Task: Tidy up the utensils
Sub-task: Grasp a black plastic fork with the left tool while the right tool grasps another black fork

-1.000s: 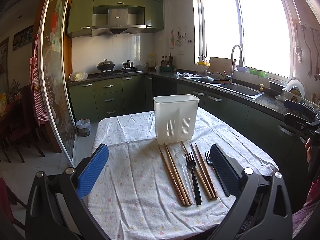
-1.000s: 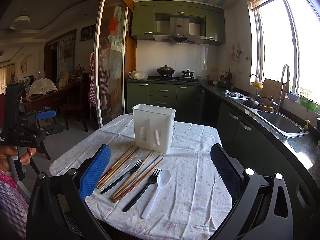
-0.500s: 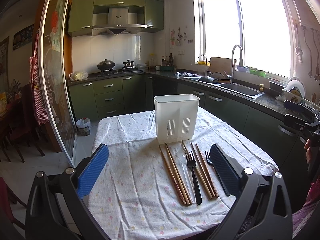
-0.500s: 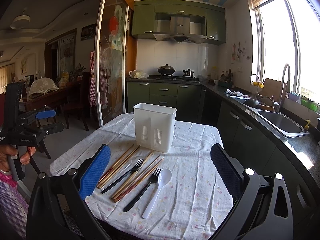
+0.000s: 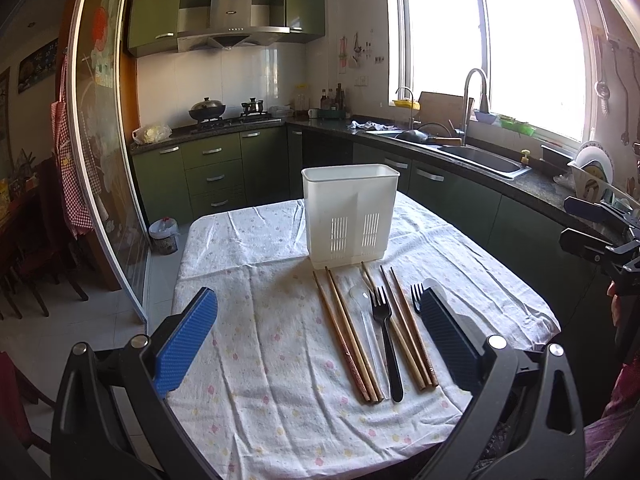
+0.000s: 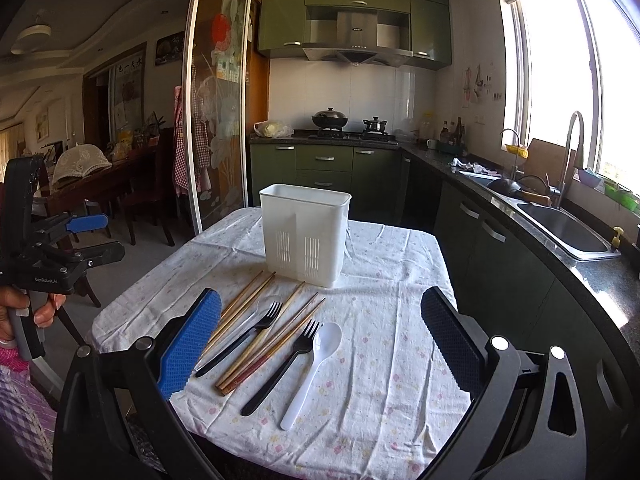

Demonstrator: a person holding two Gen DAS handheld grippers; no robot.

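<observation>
1. Utensils lie in a row on the floral white tablecloth, in front of one white slotted plastic holder.
2. Left to right: two brown wooden chopsticks, one clear plastic spoon, one black plastic fork, seemingly four more chopsticks, a second black fork, one white plastic spoon.
3. Left gripper and right gripper hover spread wide, empty.
4. Both views have tilted slightly downward since earlier; utensils unmoved.
</observation>
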